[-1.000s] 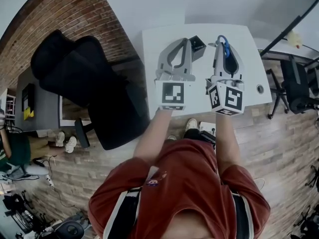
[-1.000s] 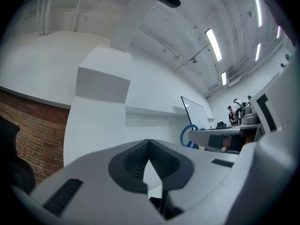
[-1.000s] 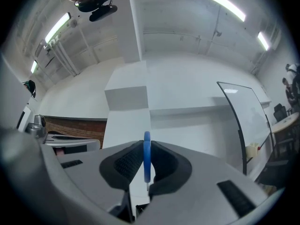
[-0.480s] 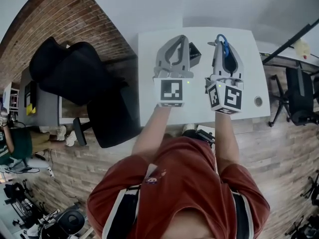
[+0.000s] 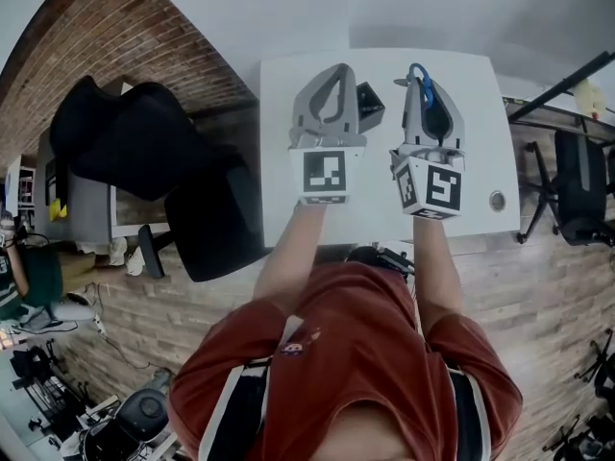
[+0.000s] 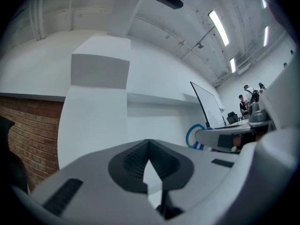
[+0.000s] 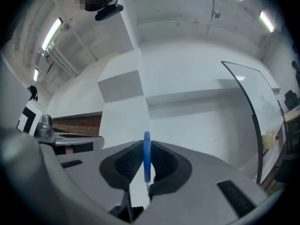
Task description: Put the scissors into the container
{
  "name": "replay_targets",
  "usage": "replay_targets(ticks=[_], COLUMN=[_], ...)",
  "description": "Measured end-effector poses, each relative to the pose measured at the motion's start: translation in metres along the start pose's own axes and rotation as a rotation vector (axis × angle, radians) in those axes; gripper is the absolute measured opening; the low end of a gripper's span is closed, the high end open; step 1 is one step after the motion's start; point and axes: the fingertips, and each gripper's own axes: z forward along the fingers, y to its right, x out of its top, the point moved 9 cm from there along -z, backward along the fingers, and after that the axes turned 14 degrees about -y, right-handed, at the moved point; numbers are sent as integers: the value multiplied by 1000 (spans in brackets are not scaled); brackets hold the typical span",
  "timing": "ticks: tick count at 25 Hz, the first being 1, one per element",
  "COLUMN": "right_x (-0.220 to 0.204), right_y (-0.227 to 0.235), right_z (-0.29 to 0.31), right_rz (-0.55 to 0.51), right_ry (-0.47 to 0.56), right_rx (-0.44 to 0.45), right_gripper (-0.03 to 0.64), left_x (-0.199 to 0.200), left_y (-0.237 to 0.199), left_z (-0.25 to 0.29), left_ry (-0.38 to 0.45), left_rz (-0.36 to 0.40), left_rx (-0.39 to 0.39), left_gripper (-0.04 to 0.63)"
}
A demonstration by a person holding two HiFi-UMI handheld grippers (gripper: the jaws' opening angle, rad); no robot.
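Observation:
In the head view both grippers hover side by side over the white table (image 5: 480,123). My right gripper (image 5: 416,73) is shut on the scissors (image 5: 424,86), whose blue handle loop sticks out past the fingertips. The right gripper view shows that blue handle (image 7: 146,157) edge-on, pinched between the ribbed pads. My left gripper (image 5: 337,69) is shut with nothing in it, its tips meeting in a point (image 6: 149,143). From the left gripper view the scissors' blue loop (image 6: 191,136) shows to the right. A small black container (image 5: 370,95) stands on the table between the grippers, partly hidden behind the left one.
A black office chair (image 5: 144,161) stands just left of the table. A round cable grommet (image 5: 496,200) sits near the table's front right corner. Another dark chair (image 5: 581,181) and a stand are at the right. Both gripper views face the white wall and ceiling.
Both grippers have drifted slightly left and farther over the table. The right gripper's hold on the scissors is unchanged and the left stays shut.

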Motion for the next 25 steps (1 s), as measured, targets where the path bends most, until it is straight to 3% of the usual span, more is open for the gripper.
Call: replay_targets(ticks=[25], right_x=[-70], right_y=[-21], right_z=[58], right_rz=[15], right_ry=[-208], right_rx=[-27], right_gripper=[55], left_x=[-58], left_y=[-35], left_z=[37], left_ry=[-69], left_rz=[-60], left_rx=[-57], left_gripper=[12])
